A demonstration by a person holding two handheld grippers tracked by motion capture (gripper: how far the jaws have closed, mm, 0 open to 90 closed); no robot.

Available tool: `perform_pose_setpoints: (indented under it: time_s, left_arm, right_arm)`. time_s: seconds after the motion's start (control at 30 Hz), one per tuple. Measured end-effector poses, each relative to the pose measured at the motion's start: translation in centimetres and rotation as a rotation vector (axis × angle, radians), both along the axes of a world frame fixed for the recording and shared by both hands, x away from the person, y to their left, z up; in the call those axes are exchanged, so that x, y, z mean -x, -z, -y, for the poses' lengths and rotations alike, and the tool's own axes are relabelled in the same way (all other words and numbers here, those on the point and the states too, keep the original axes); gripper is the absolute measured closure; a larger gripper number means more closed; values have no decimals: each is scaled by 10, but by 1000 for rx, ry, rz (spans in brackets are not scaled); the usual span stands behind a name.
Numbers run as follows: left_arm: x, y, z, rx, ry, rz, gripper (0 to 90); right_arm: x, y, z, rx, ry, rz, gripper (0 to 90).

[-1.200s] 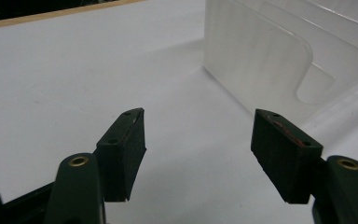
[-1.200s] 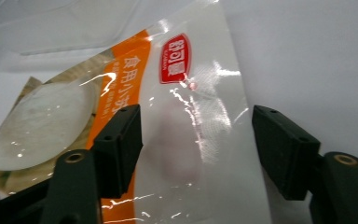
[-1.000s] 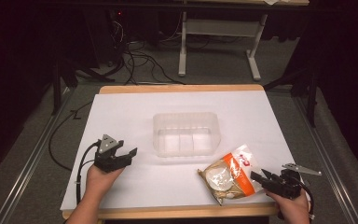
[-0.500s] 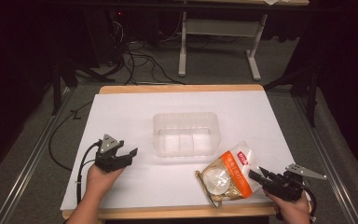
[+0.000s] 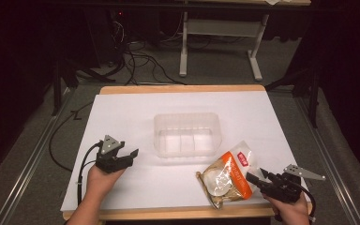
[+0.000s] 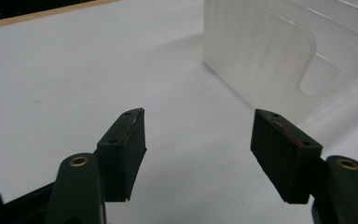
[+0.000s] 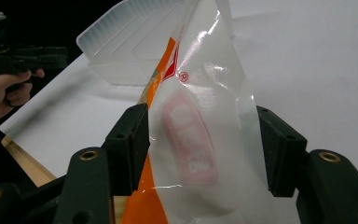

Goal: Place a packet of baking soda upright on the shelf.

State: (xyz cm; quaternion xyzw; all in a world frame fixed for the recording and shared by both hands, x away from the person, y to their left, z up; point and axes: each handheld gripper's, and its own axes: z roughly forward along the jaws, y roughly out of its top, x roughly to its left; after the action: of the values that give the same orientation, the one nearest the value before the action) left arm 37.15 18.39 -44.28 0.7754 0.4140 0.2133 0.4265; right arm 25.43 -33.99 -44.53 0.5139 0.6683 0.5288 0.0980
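Note:
A snack bag (image 5: 227, 176), orange with a clear window and white round pieces inside, lies on the white table (image 5: 136, 112) at the front right. My right gripper (image 5: 257, 175) is at the bag's right end, open. In the right gripper view the bag's clear end (image 7: 200, 93) stands between the two spread jaws of the right gripper (image 7: 203, 144). A clear plastic container (image 5: 187, 117) sits empty at mid-table. My left gripper (image 5: 130, 157) rests front left of it, open, nothing between the jaws of the left gripper (image 6: 198, 149).
The container's wall (image 6: 261, 56) is just ahead and right of the left jaws. The table's wooden front edge (image 5: 178, 213) is close to both hands. A cable (image 5: 82, 164) trails from the left gripper. Desk legs and cables are on the floor beyond the table.
My right gripper has slid left so that the bag's end now sits between its jaws. The bag shifted slightly. The left gripper has stayed put.

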Motion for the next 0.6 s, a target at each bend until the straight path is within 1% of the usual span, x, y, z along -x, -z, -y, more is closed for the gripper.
perform_pose_setpoints:
  time_s: [0.1, 0.17, 0.2, 0.23, 0.4, 0.5, 0.6]
  left_arm:
    - [0, 0, 0, -2, -1, -5, 360]
    - [0, 1, 0, -4, 0, -3, 360]
    - [0, 1, 0, -4, 0, -3, 360]
    - [0, 0, 0, -8, 2, -3, 360]
    - [0, 0, 1, -8, 5, -1, 360]
    - [0, 0, 1, -11, 6, -3, 360]
    - [1, 0, 1, -8, 5, 2, 360]
  right_arm:
    - [0, -1, -1, -3, 0, -1, 426]
    - [0, -1, -1, 3, 4, 0, 477]
    - [0, -1, -1, 3, 4, 0, 477]
    - [1, -2, 0, 5, 16, 4, 532]
    - [3, -4, 4, -12, 41, 7, 663]
    - [3, -7, 5, -29, 40, 20, 737]
    - [5, -9, 6, -33, 43, 34, 812]
